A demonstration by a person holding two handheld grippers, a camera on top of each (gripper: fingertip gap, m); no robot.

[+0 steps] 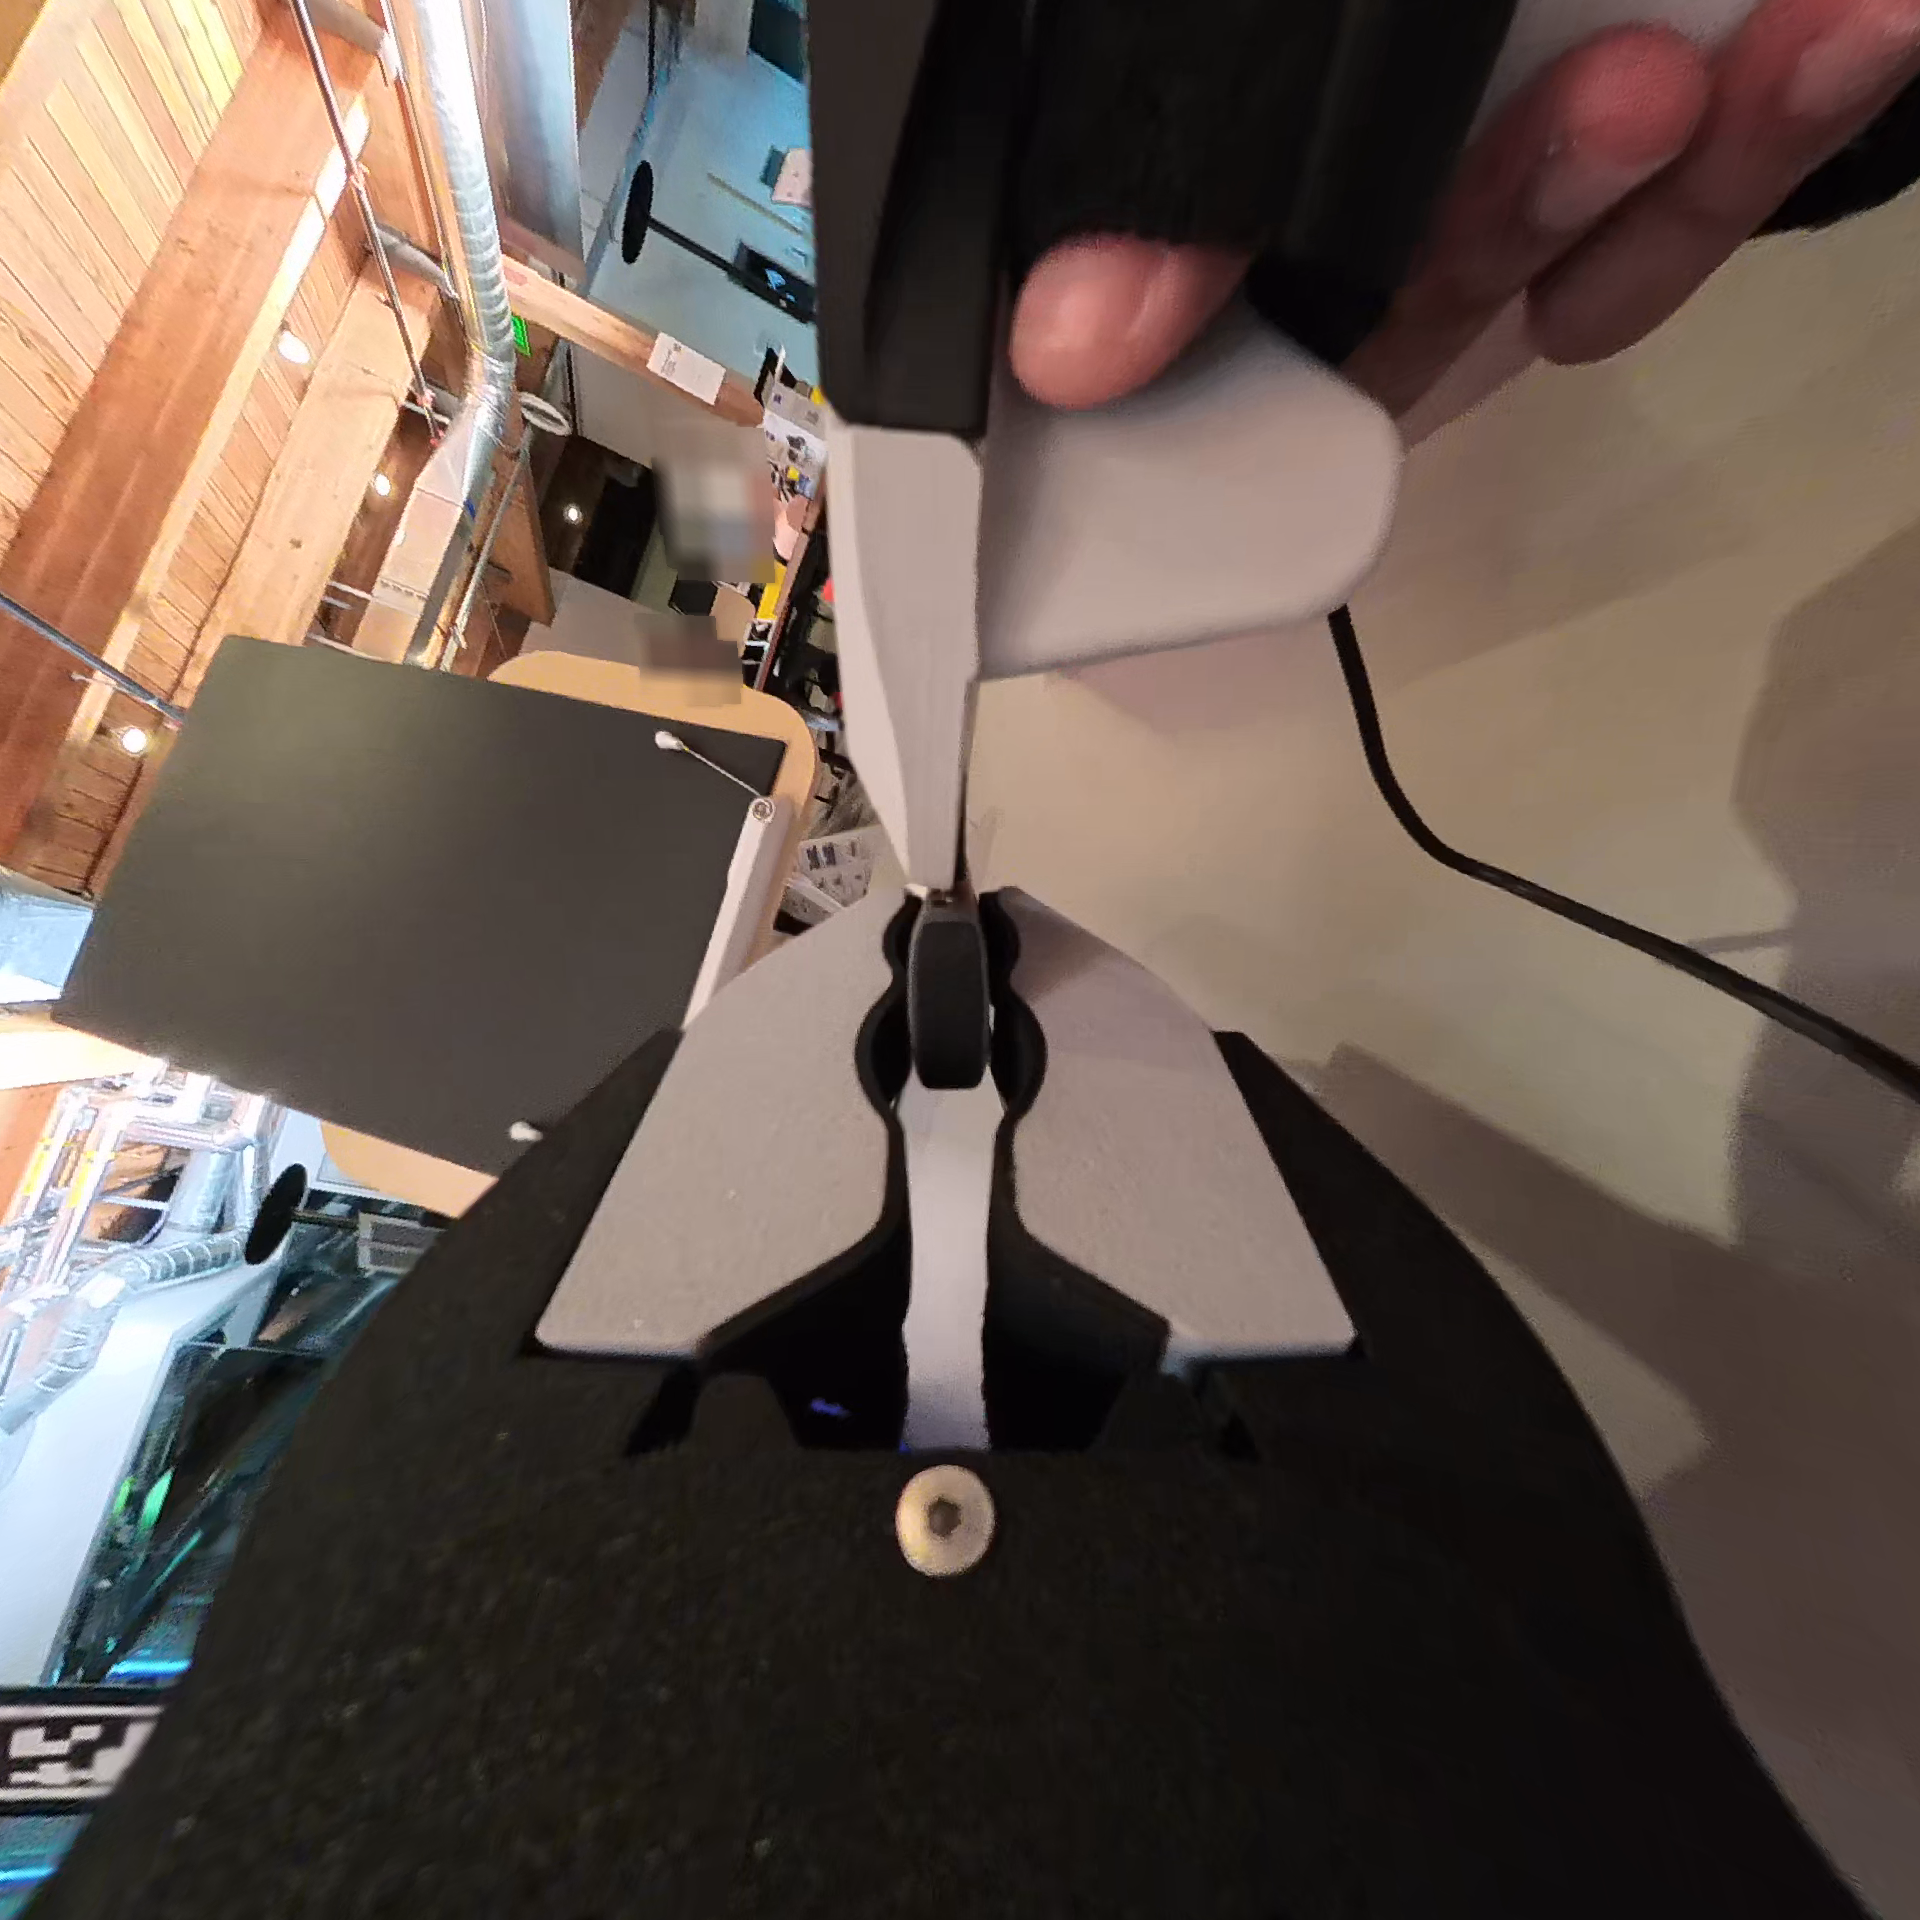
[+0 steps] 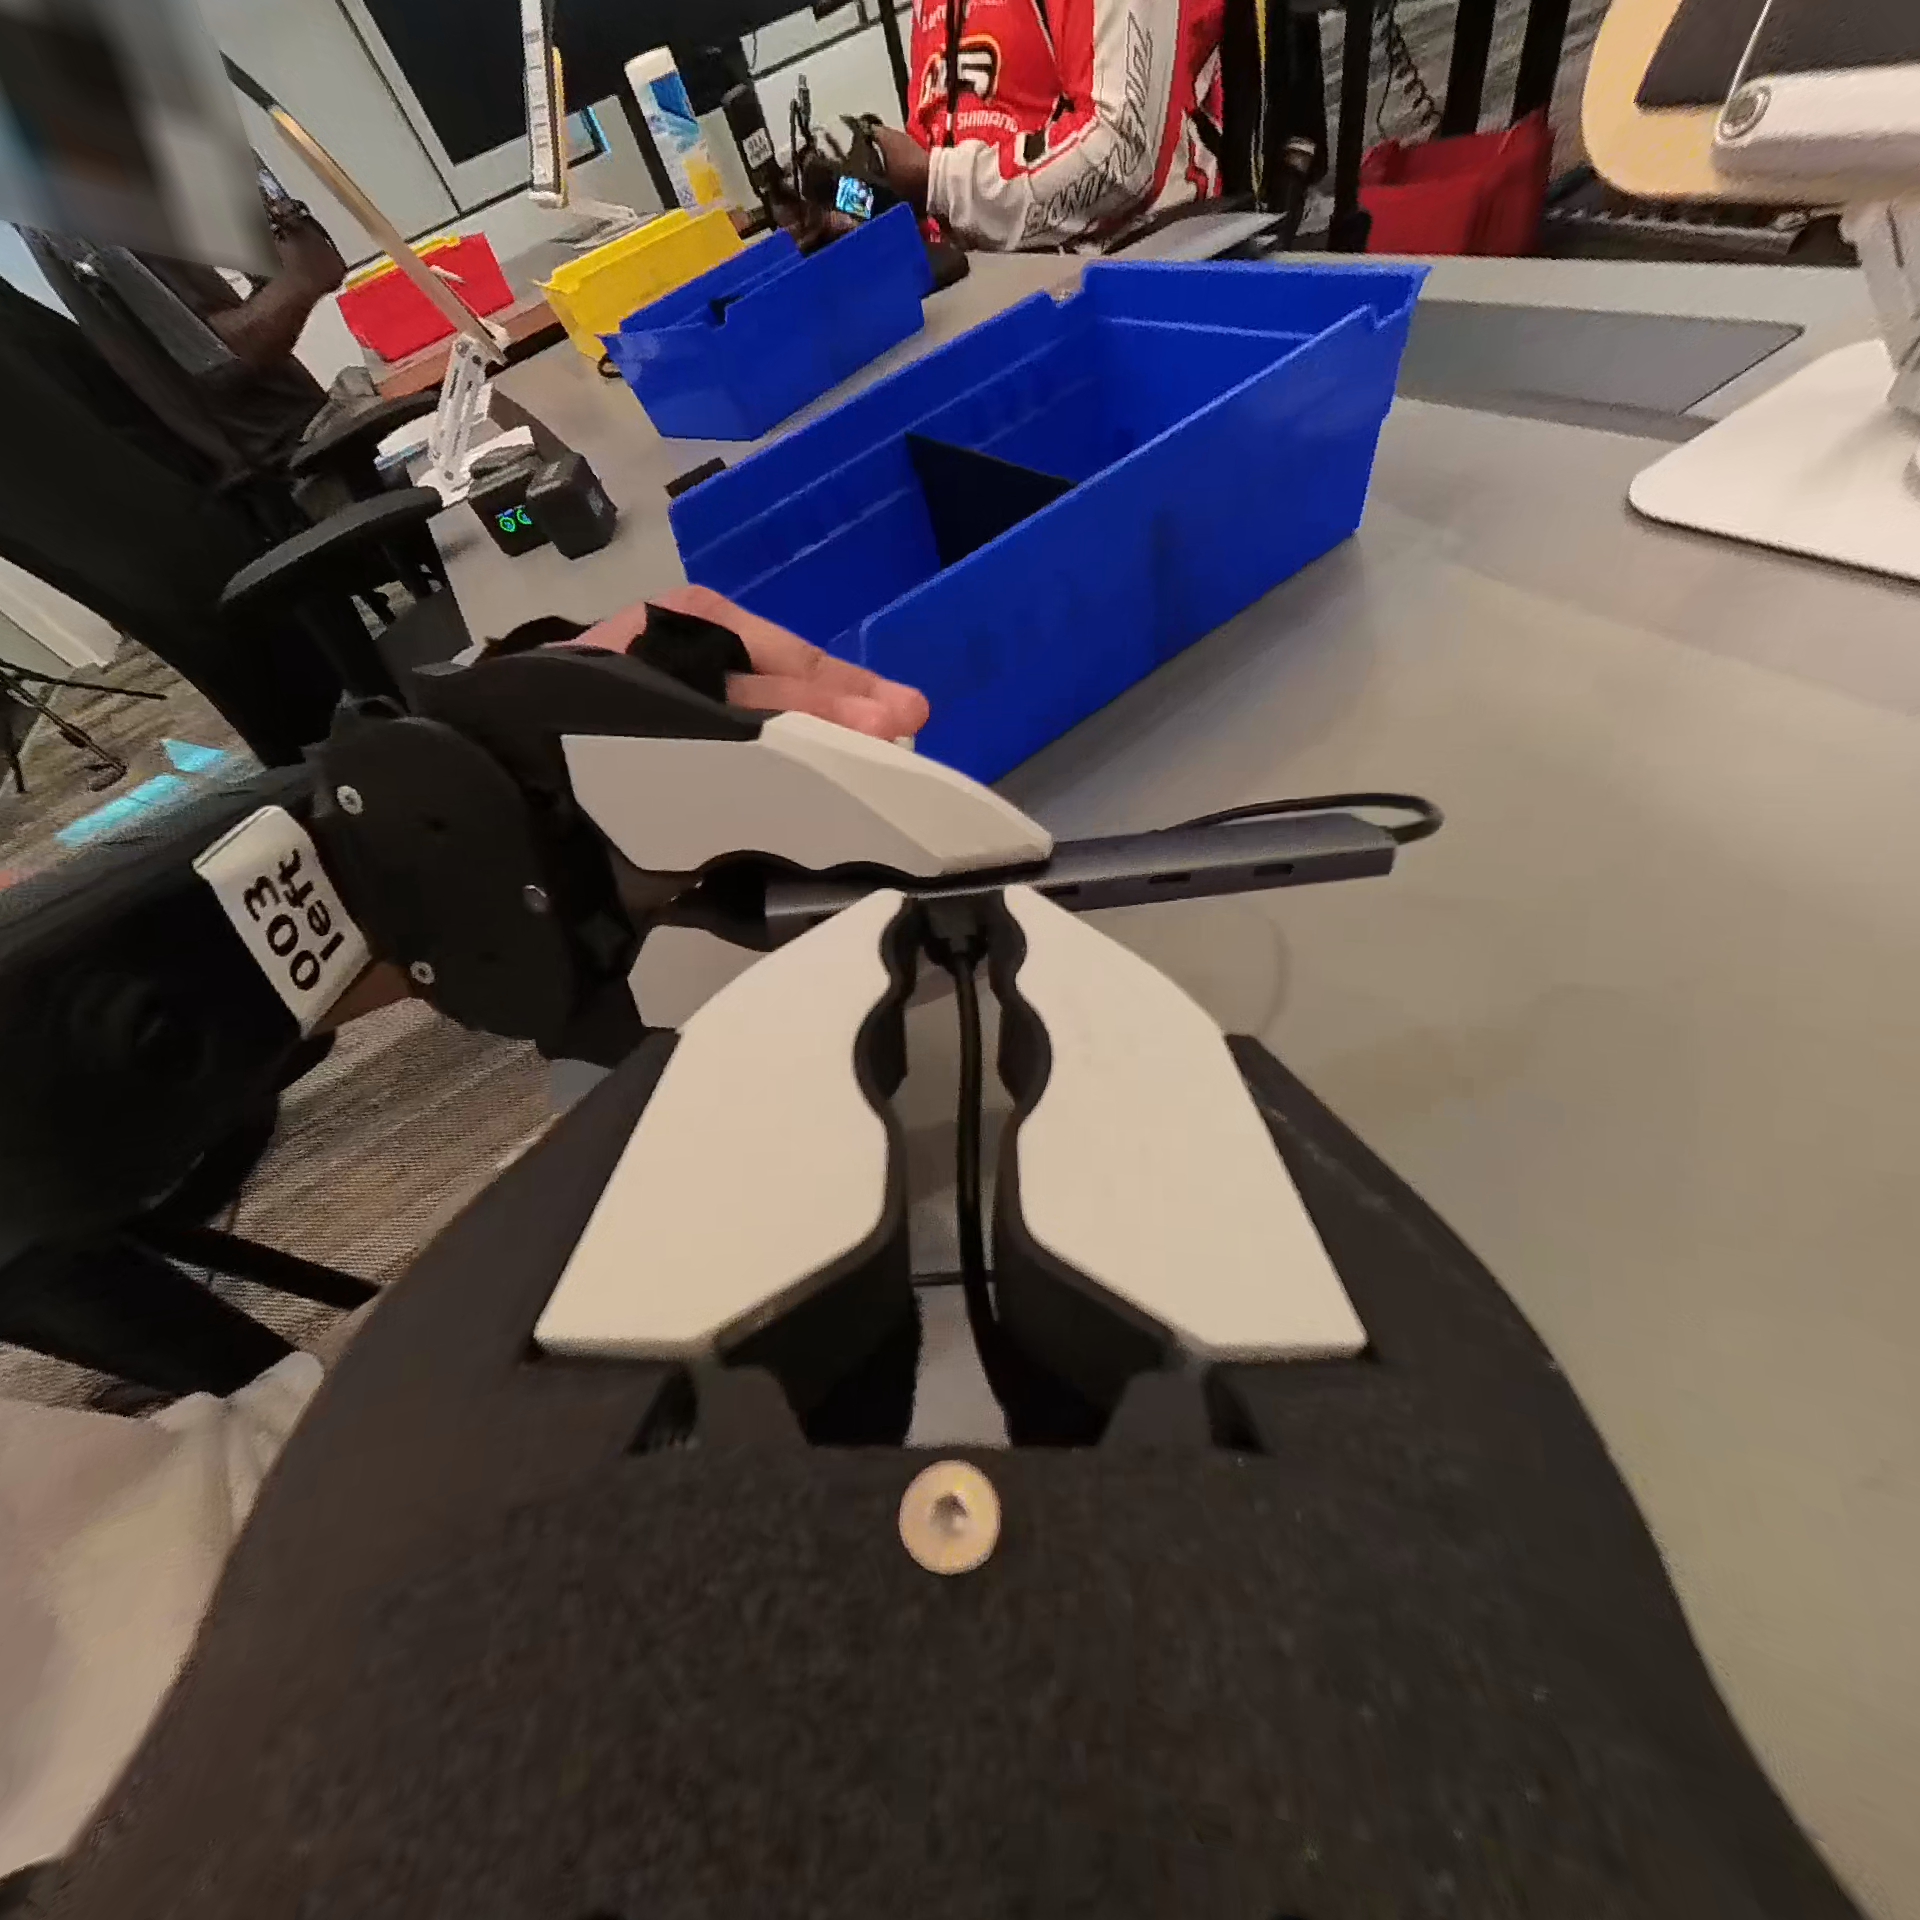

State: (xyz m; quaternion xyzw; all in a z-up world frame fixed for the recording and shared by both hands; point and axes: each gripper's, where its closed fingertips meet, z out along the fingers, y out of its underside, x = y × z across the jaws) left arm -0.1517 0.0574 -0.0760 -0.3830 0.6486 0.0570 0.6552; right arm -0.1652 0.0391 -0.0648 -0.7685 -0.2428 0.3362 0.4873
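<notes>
Low in the right wrist view's centre, the right gripper [image 2: 948,920] has its jaws closed on a black cable plug [image 2: 945,935] meeting the side of a grey USB hub [image 2: 1195,868]. The left gripper [image 2: 987,862], entering from the left, clamps that hub flat above the grey desk [image 2: 1558,1039]. The left wrist view shows the plug [image 1: 945,997] edge-on at centre. A blue bin [image 2: 1091,582] sits beyond.

Hub [image 2: 1195,868] above table [image 2: 1558,1039], bin [image 2: 1091,582] behind it, second bin [image 2: 769,343] farther back-left, stand base [image 2: 1787,468] right.
</notes>
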